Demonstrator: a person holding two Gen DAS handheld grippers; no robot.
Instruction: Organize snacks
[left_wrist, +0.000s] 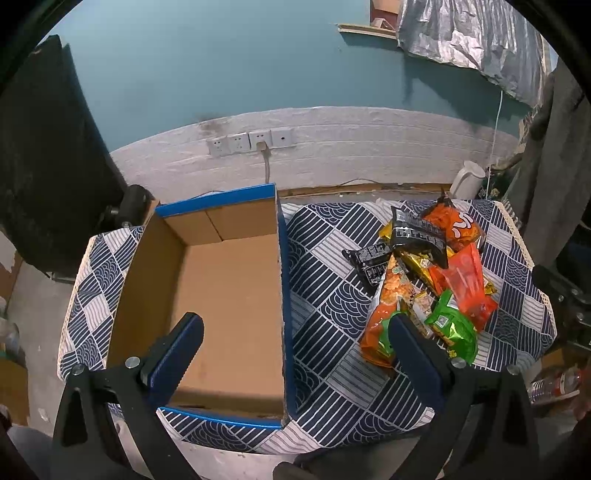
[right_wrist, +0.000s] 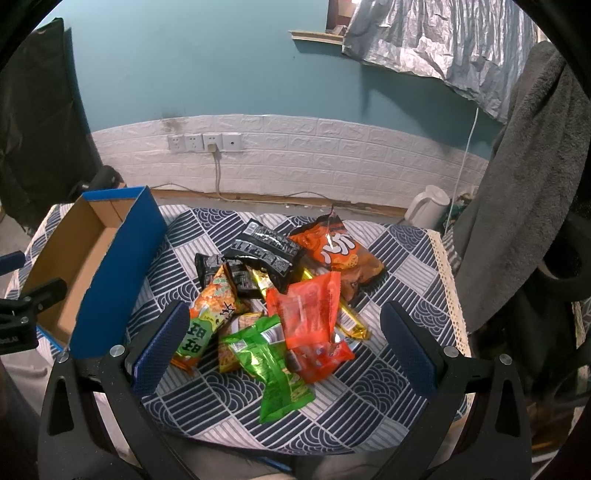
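An empty blue-edged cardboard box (left_wrist: 229, 295) stands on the left of the table; it also shows in the right wrist view (right_wrist: 110, 266). A pile of snack packets (left_wrist: 428, 280) lies to its right: orange, black, gold, red and green bags (right_wrist: 280, 295). My left gripper (left_wrist: 295, 328) is open and empty, above the box's right wall. My right gripper (right_wrist: 284, 332) is open and empty, hovering over the near side of the pile, with the green packet (right_wrist: 273, 365) and red packet (right_wrist: 310, 325) between its fingers.
The table has a blue and white patterned cloth (right_wrist: 388, 387). A white kettle (right_wrist: 428, 212) stands on the floor behind it, by a wall with sockets (right_wrist: 205, 142). A grey towel (right_wrist: 524, 184) hangs at the right. A plastic bottle (left_wrist: 554, 384) lies at the right.
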